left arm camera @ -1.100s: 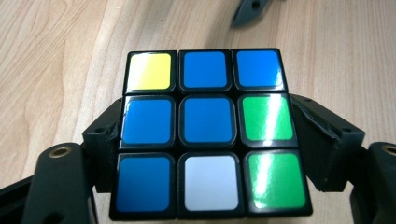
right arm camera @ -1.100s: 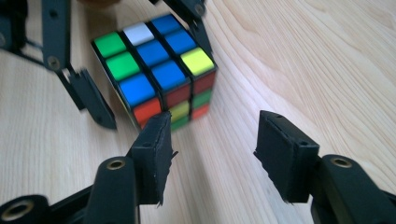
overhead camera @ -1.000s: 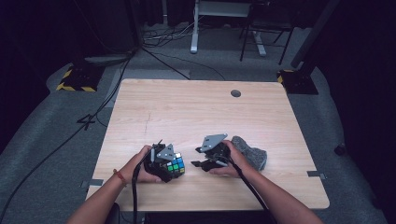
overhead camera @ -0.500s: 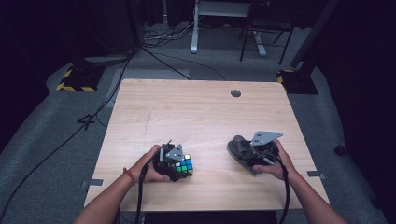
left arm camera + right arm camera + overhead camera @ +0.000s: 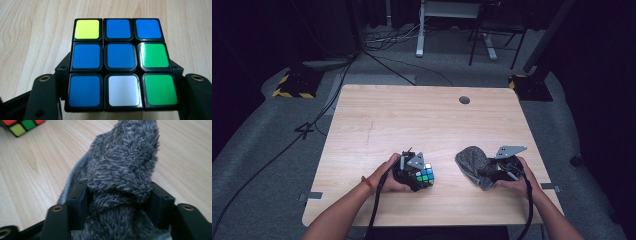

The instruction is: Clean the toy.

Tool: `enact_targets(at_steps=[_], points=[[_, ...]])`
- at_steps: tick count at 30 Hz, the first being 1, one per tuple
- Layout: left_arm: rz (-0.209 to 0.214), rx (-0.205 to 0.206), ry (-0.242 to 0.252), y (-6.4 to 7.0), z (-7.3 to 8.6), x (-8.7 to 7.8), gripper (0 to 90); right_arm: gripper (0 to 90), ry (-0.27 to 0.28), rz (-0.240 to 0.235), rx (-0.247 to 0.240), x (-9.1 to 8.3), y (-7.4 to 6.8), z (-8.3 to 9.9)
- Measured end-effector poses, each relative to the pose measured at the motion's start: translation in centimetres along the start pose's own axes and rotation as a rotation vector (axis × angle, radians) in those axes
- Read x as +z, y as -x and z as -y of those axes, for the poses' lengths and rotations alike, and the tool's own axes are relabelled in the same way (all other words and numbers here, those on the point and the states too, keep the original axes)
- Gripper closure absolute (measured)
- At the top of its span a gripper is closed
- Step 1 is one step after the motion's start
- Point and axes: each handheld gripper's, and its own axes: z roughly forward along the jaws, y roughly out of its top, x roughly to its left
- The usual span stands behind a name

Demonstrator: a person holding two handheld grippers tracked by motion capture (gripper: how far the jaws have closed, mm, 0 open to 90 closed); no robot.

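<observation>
Pale wooden table (image 5: 412, 120), dark room around it. We keep the left gripper (image 5: 418, 172) clamped squarely on the scrambled, mostly blue-faced plastic puzzle cube (image 5: 120, 63) near the front edge, while the right gripper (image 5: 498, 170) pinches the fuzzy grey cloth (image 5: 122, 177) firmly — bunched, soft, resting at right.

The black-framed plastic puzzle cube (image 5: 121, 63) shows blue, green, yellow and white stickers; the fuzzy grey cloth (image 5: 125, 170) is mottled; the light wooden bench (image 5: 412, 120) is grained.
</observation>
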Motion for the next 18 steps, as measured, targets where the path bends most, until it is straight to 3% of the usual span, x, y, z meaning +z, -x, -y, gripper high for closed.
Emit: enact_targets(at_steps=[4,6,7,9,14,18], points=[[-0.061,-0.060,0.001,0.2,-1.0,0.9,33.2,54.2,-0.011,-0.009,-0.040,0.5,-0.7,-0.2],[-0.067,-0.075,-0.022,0.3,-1.2,1.2,32.6,55.0,-0.019,-0.007,-0.048,0.7,-1.0,-0.3],[-0.065,-0.073,-0.037,0.3,-1.1,1.3,31.5,55.3,-0.020,-0.008,-0.048,0.7,-1.0,-0.3],[-0.033,-0.075,-0.043,0.3,-0.7,1.2,17.8,55.2,-0.018,-0.009,-0.051,0.7,-1.0,-0.3],[-0.030,-0.079,-0.032,0.4,0.5,-0.5,16.7,55.8,-0.009,-0.030,-0.059,0.1,-1.1,-0.2],[0.006,-0.070,-0.026,0.7,1.4,-1.4,17.9,61.4,-0.008,-0.073,-0.077,-0.2,-1.7,-0.4]])
